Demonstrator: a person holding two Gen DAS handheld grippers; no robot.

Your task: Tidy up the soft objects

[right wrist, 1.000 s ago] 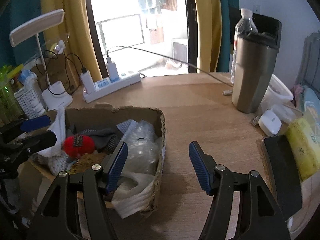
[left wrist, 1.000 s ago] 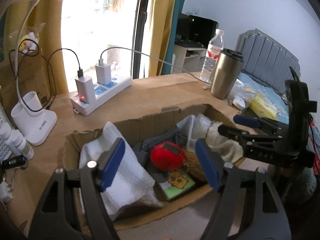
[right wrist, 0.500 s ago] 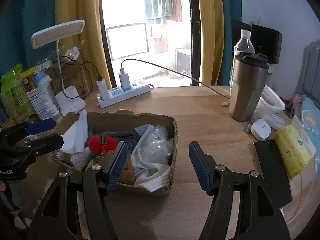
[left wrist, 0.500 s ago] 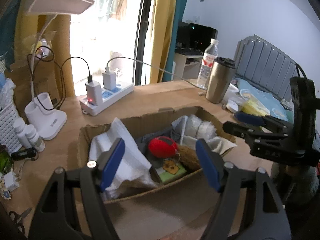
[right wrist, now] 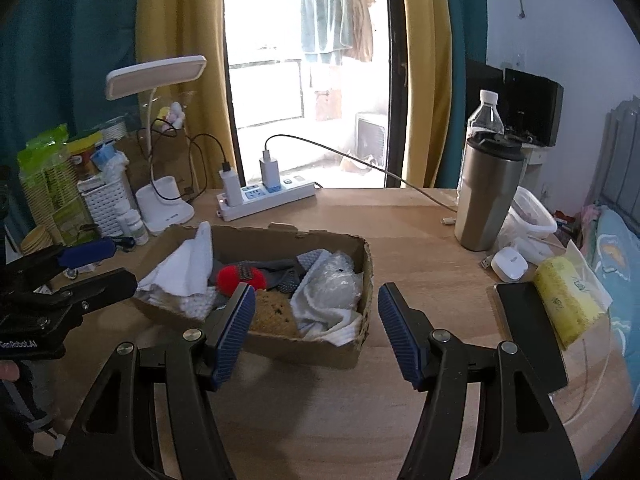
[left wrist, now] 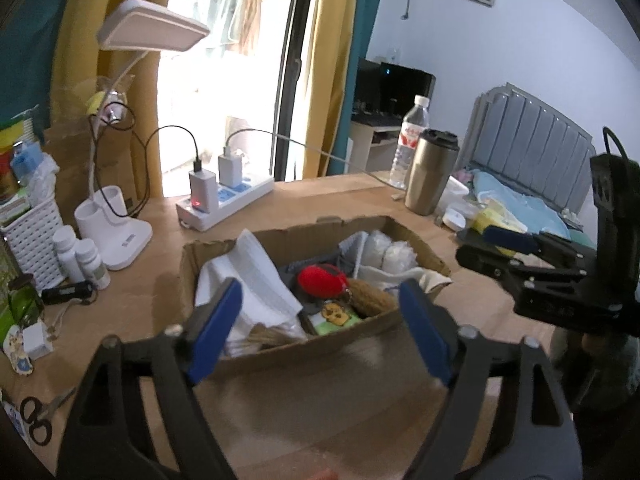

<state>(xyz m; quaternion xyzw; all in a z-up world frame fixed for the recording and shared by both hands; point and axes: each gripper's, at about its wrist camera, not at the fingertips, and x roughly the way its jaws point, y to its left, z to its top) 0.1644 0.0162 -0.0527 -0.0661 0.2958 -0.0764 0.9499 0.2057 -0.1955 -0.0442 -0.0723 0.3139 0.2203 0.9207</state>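
The torn cardboard box (right wrist: pixel 276 240) sits mid-bench (right wrist: pixel 420 248), its long axis running left to right, its bottom hidden under soft things: white cloth (right wrist: pixel 188 256), fuzzy red ball (right wrist: pixel 240 278), brown sponge (right wrist: pixel 272 314), crinkly plastic wrap (right wrist: pixel 336 284). The left gripper (left wrist: pixel 320 328), fingers just widened and empty, is blurred; the right gripper (right wrist: pixel 316 328) is spread, holding nothing.

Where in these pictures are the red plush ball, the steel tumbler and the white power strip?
red plush ball (left wrist: pixel 322 282), left wrist view, middle of its red body.
steel tumbler (right wrist: pixel 486 200), right wrist view, middle of its metal wall.
white power strip (right wrist: pixel 276 197), right wrist view, its top face beside the chargers.
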